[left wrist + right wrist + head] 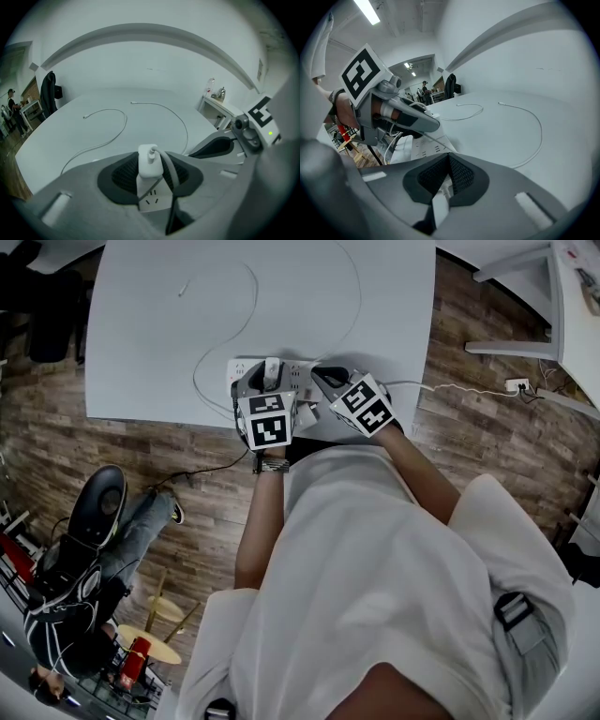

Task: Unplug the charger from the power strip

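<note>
Upright on the power strip (152, 202) stands the charger (149, 163) – left gripper (151, 174) fingers clasp it, right gripper (449, 177) fingers pinch the strip's end

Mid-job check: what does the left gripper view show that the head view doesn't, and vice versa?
Left gripper view only: the cable plug atop the charger and the socket slots below it, between the jaws. Head view only: the person's forearms and a white cord running onto the floor. Both: the table, power strip, loose cables and right gripper.

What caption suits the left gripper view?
Left gripper grips the white charger, plugged into the power strip.
</note>
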`<state>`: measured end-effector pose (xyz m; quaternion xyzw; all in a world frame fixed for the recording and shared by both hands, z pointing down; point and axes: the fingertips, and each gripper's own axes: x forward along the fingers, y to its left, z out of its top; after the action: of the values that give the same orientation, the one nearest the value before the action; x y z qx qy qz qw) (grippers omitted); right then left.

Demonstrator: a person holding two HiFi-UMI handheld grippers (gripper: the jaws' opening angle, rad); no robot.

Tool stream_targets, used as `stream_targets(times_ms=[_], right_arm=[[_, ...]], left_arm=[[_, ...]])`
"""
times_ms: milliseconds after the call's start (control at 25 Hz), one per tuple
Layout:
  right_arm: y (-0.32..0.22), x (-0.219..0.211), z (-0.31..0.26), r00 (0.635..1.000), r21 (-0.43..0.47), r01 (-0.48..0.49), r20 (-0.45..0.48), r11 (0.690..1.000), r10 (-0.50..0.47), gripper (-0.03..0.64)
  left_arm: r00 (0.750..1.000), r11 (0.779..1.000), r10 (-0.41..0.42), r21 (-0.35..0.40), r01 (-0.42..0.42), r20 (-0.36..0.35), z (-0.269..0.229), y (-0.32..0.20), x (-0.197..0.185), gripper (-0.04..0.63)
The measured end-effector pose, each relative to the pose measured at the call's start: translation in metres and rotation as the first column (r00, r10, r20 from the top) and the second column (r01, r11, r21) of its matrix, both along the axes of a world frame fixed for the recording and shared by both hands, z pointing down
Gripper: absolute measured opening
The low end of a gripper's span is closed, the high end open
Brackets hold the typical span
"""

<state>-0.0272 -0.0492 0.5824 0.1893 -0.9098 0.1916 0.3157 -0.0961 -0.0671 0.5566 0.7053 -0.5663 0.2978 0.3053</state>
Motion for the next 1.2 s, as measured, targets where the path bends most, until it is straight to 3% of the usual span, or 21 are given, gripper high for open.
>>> stream_targets(times_ms=[840, 1200], right_arm=[[-0.008, -0.009, 0.001, 1.000, -0.009, -0.001, -0.002, 1.000, 0.001, 0.002], [-0.002, -0.004, 0.000, 1.000, -0.004, -0.006, 0.013, 1.000, 0.006, 0.002]], left_arm=[[0.972, 0.996, -0.082, -0.052, 0.072, -0.219, 0.000, -0.009, -0.012, 0.144], [0.968, 0.996, -0.081, -0.042, 0.073, -0.238, -0.002, -0.003, -0.006, 0.144]])
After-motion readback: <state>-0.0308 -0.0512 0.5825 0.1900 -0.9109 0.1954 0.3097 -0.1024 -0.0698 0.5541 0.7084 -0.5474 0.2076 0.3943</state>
